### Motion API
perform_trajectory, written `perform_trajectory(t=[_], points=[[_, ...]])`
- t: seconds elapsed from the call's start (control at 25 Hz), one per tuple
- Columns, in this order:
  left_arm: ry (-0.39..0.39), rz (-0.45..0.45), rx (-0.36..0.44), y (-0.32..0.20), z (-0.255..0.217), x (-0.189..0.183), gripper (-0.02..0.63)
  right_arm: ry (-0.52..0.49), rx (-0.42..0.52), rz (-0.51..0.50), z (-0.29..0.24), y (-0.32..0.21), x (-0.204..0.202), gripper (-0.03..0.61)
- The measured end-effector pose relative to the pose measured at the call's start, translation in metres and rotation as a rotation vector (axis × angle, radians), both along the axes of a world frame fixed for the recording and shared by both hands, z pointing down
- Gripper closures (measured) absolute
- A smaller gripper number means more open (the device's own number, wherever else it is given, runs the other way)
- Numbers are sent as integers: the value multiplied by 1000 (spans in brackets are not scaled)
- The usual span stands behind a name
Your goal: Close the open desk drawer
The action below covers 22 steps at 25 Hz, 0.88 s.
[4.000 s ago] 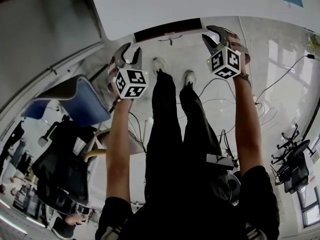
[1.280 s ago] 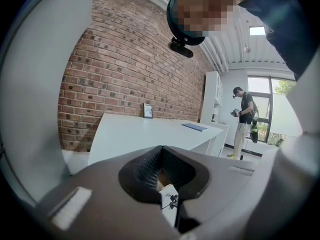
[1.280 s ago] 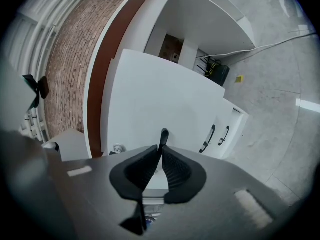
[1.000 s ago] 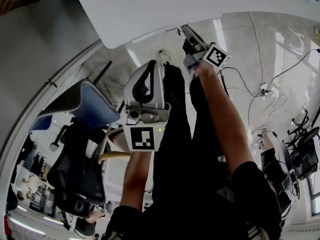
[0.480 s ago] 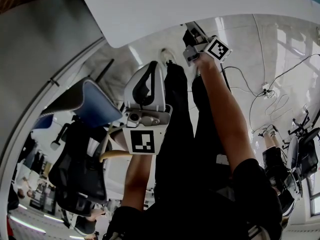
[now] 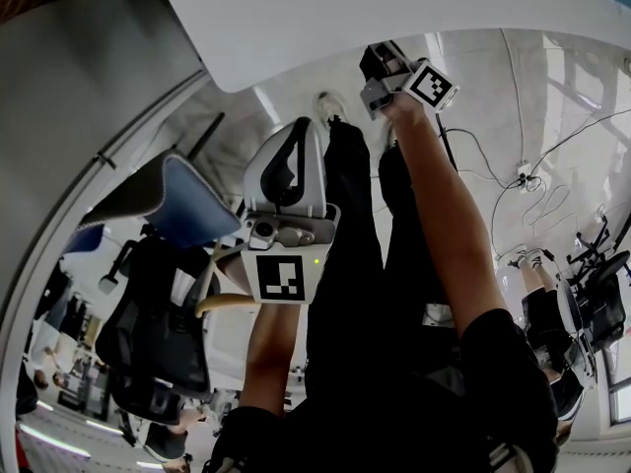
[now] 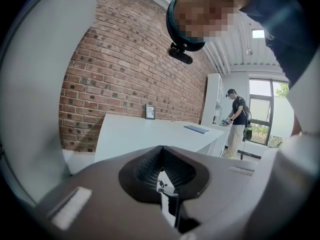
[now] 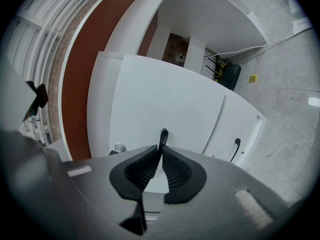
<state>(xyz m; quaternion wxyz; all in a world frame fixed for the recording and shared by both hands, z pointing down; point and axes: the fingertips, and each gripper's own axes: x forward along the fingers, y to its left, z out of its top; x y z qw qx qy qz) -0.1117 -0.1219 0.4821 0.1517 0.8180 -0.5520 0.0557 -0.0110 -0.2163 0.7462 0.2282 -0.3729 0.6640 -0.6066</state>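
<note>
- The drawer front (image 8: 165, 94) squarely faces my right gripper (image 8: 160, 147). It is a flat, smooth white panel tucked under the white tabletop (image 6: 394, 8).
- Its handle (image 8: 163, 135) is a slim black bar with a rounded end. The long axis runs up the right gripper view, leaning a touch to the right.
- A small round metal lock (image 8: 118, 147) sits on the panel to the left of that bar. A second handle (image 8: 235, 149), also black, lies along much the same line on the neighbouring white panel.
- My right jaws are ribbed black pads in smooth grey shells, and their tips pinch the near end of the handle. They have just eased a shade wider with the bar between them.
- My left gripper (image 7: 161, 148) is clenched, pads tip to tip with nothing in them. I hold it up close to my head, aimed towards a brick wall (image 7: 115, 79).
- Four seconds ago both grippers were at the tabletop edge, and a dark strip of open drawer showed beneath it. That strip is now out of the head view.
- The left gripper is drawn back, and the right reaches further under the edge than a second ago.
- Whether the drawer sits fully flush I cannot tell.
</note>
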Motion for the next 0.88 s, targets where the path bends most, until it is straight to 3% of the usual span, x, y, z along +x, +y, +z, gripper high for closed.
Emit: perform_trajectory(t=[0.44, 0.6, 0.68, 0.88], points=[[0, -8, 9, 6, -4, -6, 597, 1, 12, 8, -2, -8, -8, 535], [4, -12, 24, 7, -16, -7, 597, 9, -26, 7, 3, -4, -3, 528], [3, -21, 25, 10, -26, -11, 597, -8, -68, 22, 8, 9, 0, 467], [-9, -52, 85, 14, -65, -12, 597, -25, -98, -42, -3, 43, 4, 454]])
